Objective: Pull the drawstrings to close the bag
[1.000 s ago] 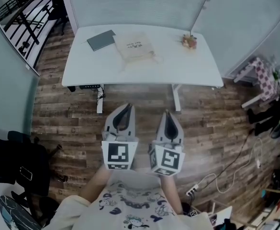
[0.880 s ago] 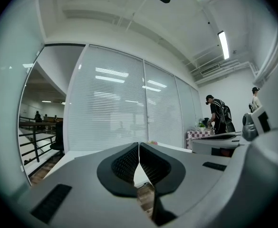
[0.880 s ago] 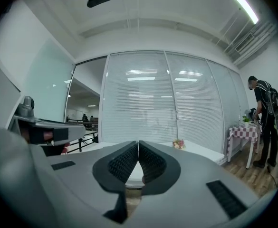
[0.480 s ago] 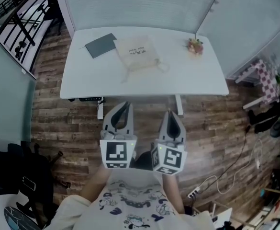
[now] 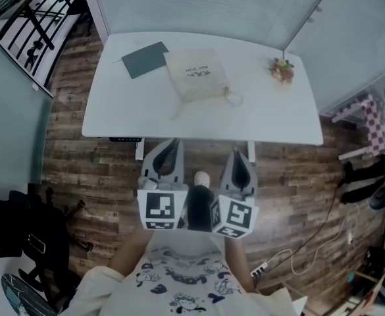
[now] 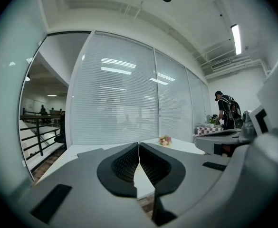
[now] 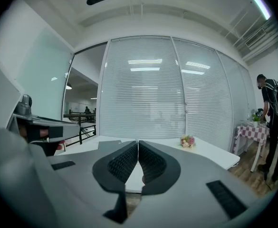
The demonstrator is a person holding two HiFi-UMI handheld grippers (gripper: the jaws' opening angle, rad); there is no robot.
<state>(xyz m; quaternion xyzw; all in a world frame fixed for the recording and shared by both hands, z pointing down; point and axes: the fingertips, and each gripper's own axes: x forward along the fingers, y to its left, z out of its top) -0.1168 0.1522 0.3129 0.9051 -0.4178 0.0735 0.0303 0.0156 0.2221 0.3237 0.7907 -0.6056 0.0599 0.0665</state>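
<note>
Grey jaws of the left gripper (image 6: 139, 151) and right gripper (image 7: 138, 148) are pressed together, both empty. Only the head view shows the cloth bag (image 5: 199, 76) on the white table (image 5: 271, 117) ahead, its drawstrings (image 5: 233, 99) trailing toward the near edge. Only the gripper views show a person (image 7: 273, 122) standing to the right.

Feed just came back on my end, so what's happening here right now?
A person holds the left gripper and right gripper side by side, short of the white table, both with jaws together and empty. The drawstring bag lies on the table beside a dark notebook, its drawstrings loose toward the near edge. Nothing has been gripped yet.
</note>
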